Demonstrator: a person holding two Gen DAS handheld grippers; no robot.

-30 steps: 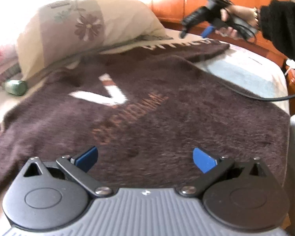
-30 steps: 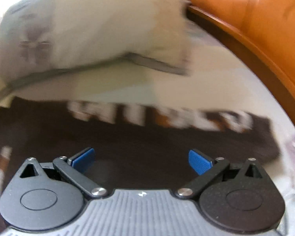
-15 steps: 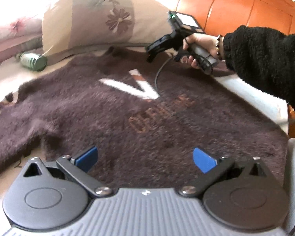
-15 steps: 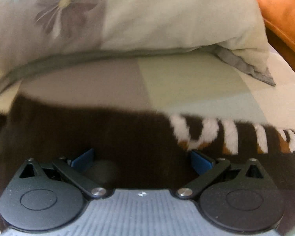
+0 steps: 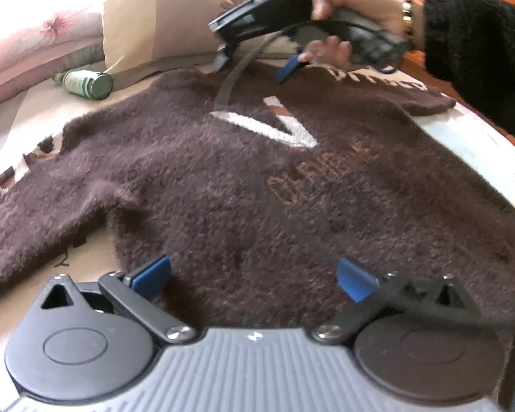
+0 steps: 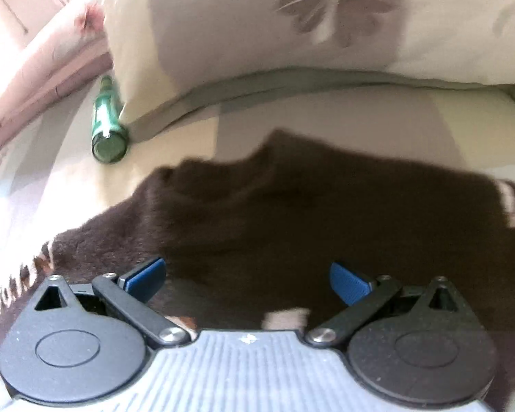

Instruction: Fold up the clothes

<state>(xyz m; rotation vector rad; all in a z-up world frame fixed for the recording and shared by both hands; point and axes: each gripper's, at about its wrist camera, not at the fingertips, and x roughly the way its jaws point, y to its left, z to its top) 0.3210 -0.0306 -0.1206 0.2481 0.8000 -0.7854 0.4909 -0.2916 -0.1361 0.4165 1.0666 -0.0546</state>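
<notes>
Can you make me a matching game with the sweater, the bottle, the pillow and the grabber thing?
Things:
1. sweater
2. bottle
3. pillow
4. right gripper

Descriptions:
A. green, lying on its side beside the pillow
B. cream with a flower print
C. jaws open, over the collar
D. dark brown, spread flat on the bed

Pairs: 1-D, 2-A, 3-B, 4-C

The left gripper (image 5: 254, 276) is held low and level, its blue-padded fingers (image 5: 152, 273) spread wide apart with nothing between them. The right gripper (image 6: 247, 279), likewise spread and empty, is gripped by a hand (image 5: 357, 31) extended from a black fleece sleeve (image 5: 477, 48).
</notes>
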